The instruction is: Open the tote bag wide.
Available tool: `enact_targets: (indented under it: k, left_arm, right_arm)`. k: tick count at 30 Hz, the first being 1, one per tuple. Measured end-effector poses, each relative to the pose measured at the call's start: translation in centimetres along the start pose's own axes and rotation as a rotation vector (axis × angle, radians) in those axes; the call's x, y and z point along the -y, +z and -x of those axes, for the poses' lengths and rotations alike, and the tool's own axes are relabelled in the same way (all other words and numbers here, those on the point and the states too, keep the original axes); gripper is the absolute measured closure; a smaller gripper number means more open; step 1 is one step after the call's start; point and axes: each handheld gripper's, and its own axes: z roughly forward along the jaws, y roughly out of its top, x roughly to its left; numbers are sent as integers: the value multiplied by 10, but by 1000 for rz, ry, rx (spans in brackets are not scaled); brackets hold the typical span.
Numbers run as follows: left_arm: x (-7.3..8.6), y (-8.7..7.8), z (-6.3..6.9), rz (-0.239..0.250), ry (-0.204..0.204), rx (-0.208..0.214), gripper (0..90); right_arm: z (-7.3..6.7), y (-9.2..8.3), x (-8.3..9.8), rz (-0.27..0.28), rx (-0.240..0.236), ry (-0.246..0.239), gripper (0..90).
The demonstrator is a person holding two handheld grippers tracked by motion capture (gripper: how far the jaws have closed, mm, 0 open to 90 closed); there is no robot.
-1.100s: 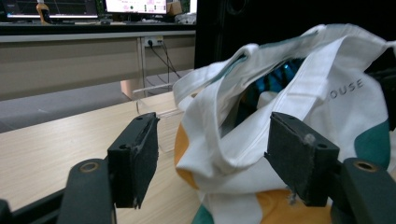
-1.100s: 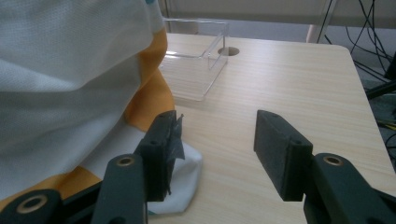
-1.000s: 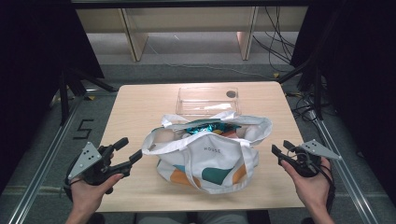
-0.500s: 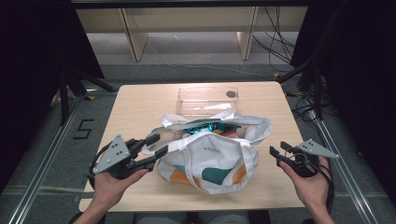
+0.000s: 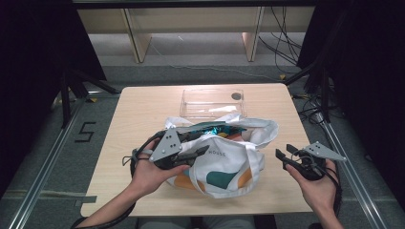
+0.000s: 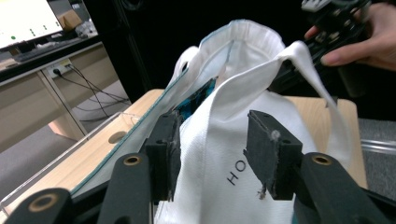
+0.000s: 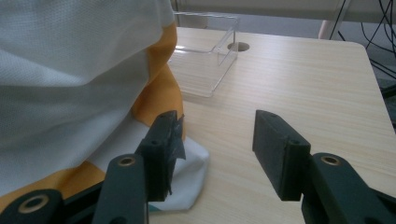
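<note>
Lying across table, tote bag (image 5: 224,162) mouth facing away, both hand-held grippers apart.

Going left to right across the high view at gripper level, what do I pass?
Left gripper → white tote bag → right gripper. The left gripper's jaws lie against the bag's left side; the right gripper sits apart from the bag, over the wooden table.
</note>
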Motion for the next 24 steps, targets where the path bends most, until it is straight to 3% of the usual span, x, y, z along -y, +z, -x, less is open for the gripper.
enact_targets:
  k: [4,5,6,8,15,19,23,24]
  left_arm:
    - [-1,9,-4,-29,35,-3,592]
    - [-1,9,-4,-29,35,-3,602]
    - [-2,13,-5,-45,60,5,616]
    - [-2,16,-5,-57,84,3,648]
    - [-5,18,-6,-104,107,-5,848]
    - [-10,15,-4,-118,109,-5,874]
    - [-18,8,-3,-121,117,7,878]
    - [-20,6,-2,-119,118,8,878]
  right_arm:
    - [-3,-2,0,-32,2,31,510]
    - [-3,-2,0,-32,2,31,510]
    - [0,0,0,-22,-4,0,510]
    - [-1,0,0,-25,-4,2,511]
    - [-1,0,1,-29,-2,9,514]
    - [-3,-2,0,-32,0,32,516]
    - [-1,-2,0,-18,-3,3,518]
    - [-2,-2,0,-25,-2,31,518]
